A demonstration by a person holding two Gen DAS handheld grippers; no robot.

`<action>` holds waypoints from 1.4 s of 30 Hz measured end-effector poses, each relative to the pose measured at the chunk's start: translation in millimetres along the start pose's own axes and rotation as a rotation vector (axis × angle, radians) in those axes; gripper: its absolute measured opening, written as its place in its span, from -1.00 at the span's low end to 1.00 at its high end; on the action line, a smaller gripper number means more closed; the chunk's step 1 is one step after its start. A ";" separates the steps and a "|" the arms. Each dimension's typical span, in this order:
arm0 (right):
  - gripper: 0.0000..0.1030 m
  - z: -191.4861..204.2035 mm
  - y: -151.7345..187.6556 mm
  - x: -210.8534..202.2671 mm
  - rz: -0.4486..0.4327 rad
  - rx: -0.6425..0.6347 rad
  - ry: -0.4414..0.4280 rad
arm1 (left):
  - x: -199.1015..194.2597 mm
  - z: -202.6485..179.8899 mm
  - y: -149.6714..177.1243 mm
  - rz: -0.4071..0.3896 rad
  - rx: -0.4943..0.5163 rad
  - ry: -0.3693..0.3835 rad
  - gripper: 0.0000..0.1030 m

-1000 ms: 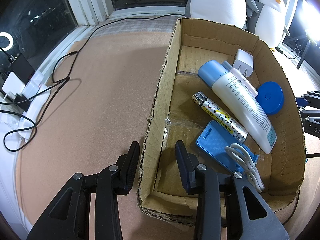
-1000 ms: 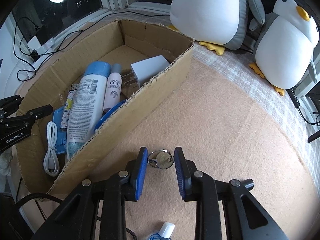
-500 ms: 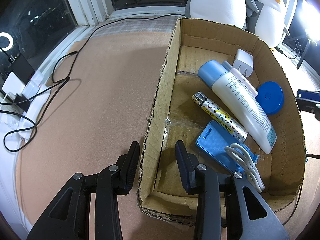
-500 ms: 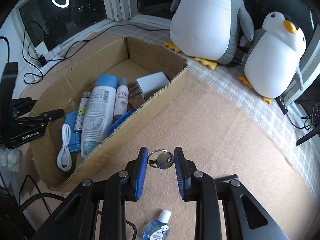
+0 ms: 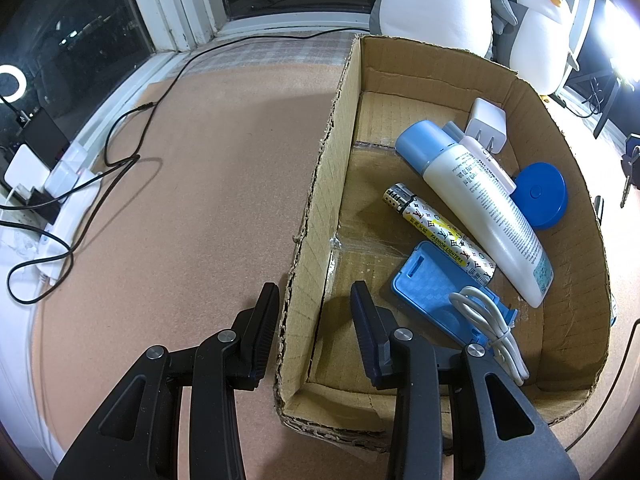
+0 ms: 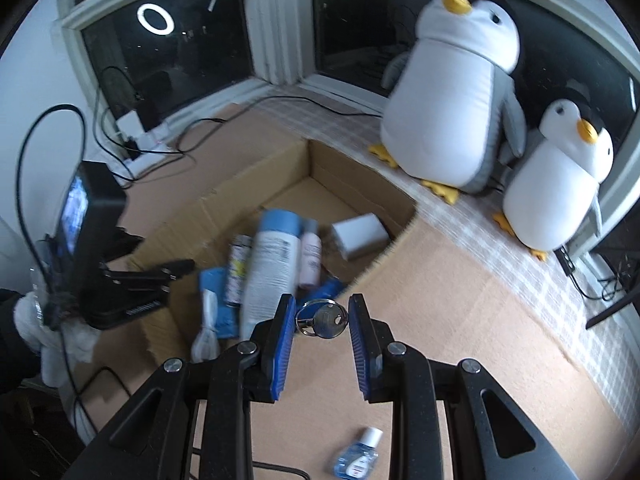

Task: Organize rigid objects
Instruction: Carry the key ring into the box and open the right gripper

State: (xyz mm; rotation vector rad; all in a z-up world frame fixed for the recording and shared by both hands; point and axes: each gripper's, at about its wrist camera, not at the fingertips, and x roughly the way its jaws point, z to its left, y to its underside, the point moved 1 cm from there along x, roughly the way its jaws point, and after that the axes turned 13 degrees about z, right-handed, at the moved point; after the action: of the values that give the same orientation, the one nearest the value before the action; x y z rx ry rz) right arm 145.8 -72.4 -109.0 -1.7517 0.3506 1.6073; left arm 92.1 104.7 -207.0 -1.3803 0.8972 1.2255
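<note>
An open cardboard box (image 5: 320,184) lies on the tan mat. My left gripper (image 5: 316,320) straddles its near-left wall and is shut on it. Inside lie a white bottle with a blue cap (image 5: 476,204), a patterned lighter (image 5: 436,232), a blue phone case (image 5: 432,288), a white cable (image 5: 488,328), a blue round lid (image 5: 540,194) and a white charger (image 5: 488,124). My right gripper (image 6: 322,320) hangs in the air above the box's wall (image 6: 384,256), shut on a silver key on a ring (image 6: 328,320).
A small blue sanitizer bottle (image 6: 358,460) lies on the mat below my right gripper. Two plush penguins (image 6: 452,100) stand behind the box by the window. Black cables and a white power strip (image 5: 52,184) run along the mat's left edge.
My right gripper has risen with the key ring, so the mat and box look smaller and farther below. The left gripper has stayed on the box wall.
</note>
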 end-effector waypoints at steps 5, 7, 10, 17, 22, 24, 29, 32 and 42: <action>-0.53 22.4 -6.5 0.2 -0.002 -0.041 -0.025 | 0.0 0.0 0.0 0.000 0.000 0.000 -0.31; -0.53 30.5 -7.6 1.2 0.001 -0.052 -0.039 | 0.0 0.1 -0.1 0.000 0.000 -0.001 -0.31; -0.53 40.0 -7.8 5.2 0.010 -0.071 -0.050 | -0.2 -0.2 -0.4 0.000 0.001 -0.001 -0.31; -0.53 51.2 -4.4 22.0 0.043 -0.070 -0.074 | -0.5 -0.6 -0.2 0.000 0.001 -0.002 -0.31; -0.53 52.0 -3.1 35.8 0.071 -0.056 -0.080 | -0.5 -0.6 -0.2 0.000 0.001 -0.002 -0.31; -0.53 52.9 -2.6 39.5 0.081 -0.054 -0.084 | -0.4 -0.7 -0.2 0.000 0.001 -0.002 -0.31; -0.53 53.9 -1.4 44.4 0.098 -0.056 -0.087 | -0.4 -0.7 -0.2 0.000 0.001 -0.002 -0.31; -0.53 54.4 -0.7 46.8 0.104 -0.056 -0.087 | -0.4 -0.7 -0.2 -0.001 0.002 -0.002 -0.31; -0.10 50.9 -1.4 45.6 0.093 -0.029 -0.082 | -0.3 -0.8 -0.1 0.000 0.002 -0.003 -0.31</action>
State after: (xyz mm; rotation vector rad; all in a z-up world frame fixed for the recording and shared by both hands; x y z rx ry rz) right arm 117.0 -25.7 -149.7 -1.7073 0.3759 1.7535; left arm 92.3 103.9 -206.7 -1.3773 0.8959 1.2257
